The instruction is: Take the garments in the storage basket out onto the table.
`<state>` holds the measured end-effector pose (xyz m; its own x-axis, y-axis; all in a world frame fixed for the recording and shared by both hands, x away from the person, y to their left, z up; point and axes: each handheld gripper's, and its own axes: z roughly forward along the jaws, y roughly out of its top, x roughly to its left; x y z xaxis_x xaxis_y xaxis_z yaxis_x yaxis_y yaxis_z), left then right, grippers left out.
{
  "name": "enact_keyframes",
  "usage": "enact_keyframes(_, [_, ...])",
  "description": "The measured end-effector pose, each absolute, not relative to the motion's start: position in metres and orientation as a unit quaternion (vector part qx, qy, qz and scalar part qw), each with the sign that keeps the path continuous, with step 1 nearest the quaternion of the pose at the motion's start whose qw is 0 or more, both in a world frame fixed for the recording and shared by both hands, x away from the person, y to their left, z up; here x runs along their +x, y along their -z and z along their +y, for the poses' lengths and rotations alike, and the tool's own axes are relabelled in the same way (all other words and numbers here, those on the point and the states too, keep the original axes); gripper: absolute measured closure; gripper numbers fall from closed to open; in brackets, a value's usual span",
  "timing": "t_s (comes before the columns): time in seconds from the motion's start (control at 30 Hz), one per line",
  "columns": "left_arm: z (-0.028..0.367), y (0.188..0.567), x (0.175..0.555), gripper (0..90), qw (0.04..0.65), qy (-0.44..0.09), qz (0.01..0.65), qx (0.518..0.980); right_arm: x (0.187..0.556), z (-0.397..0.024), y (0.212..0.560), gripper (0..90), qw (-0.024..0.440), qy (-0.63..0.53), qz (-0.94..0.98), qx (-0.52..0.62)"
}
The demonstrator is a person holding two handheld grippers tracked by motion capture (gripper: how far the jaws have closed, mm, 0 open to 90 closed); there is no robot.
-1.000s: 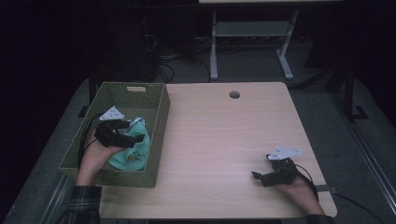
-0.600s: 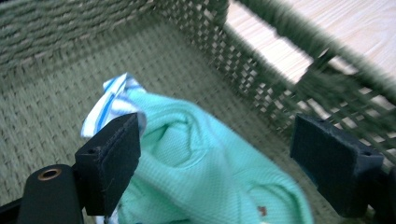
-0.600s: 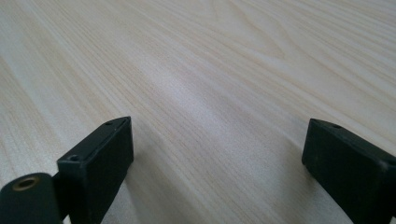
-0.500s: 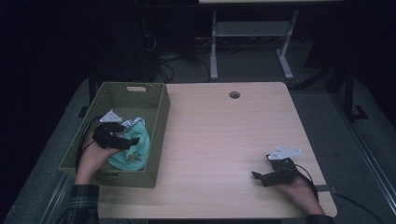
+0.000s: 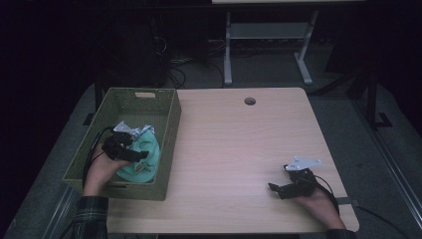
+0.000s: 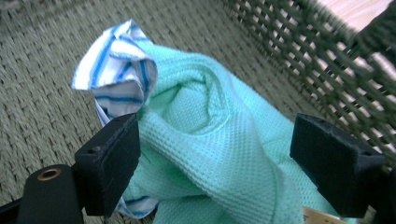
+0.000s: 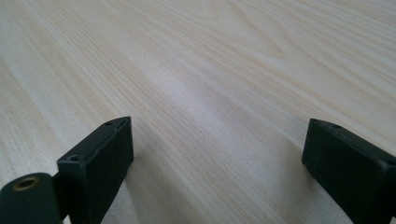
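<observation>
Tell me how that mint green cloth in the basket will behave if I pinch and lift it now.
The mint green cloth lies bunched in soft folds, so it will probably droop and unfurl. Its waffle weave should grip well. The striped cloth touches it and may drag along between the open left gripper jaws.

Item count, desk area

One desk (image 5: pixel 239 149). One basket (image 5: pixel 169 124). Two cloths in the basket: one mint cloth (image 6: pixel 224 154), one striped cloth (image 6: pixel 112 74). Two grippers: left gripper (image 6: pixel 215 158), right gripper (image 7: pixel 219 154), each with two fingers. One hole (image 5: pixel 250 101) in the desk top.
</observation>
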<state>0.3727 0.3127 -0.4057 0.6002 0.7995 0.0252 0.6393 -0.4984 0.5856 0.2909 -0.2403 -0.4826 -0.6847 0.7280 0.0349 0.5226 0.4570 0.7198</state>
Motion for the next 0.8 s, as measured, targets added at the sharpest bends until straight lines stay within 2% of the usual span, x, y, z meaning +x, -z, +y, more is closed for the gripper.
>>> enact_keyframes(0.3, [0.3096,0.412,0.3749,16.1,0.24,-0.138,0.433,0.858,0.2908,-0.2403,0.4826,8.7,0.141,-0.365,0.842,0.372])
enact_keyframes(0.53, [0.3103,0.4134,0.3759,24.7,0.23,-0.125,0.443,0.858,0.2908,-0.2403,0.4826,8.7,0.141,-0.365,0.842,0.372])
enact_keyframes(0.67, [0.3114,0.4123,0.3758,39.1,0.229,-0.117,0.449,0.856,0.2908,-0.2403,0.4826,8.7,0.141,-0.365,0.842,0.372])
enact_keyframes(0.8, [0.3109,0.4118,0.3751,64.3,0.227,-0.107,0.454,0.855,0.2908,-0.2404,0.4824,8.7,0.141,-0.364,0.842,0.371])
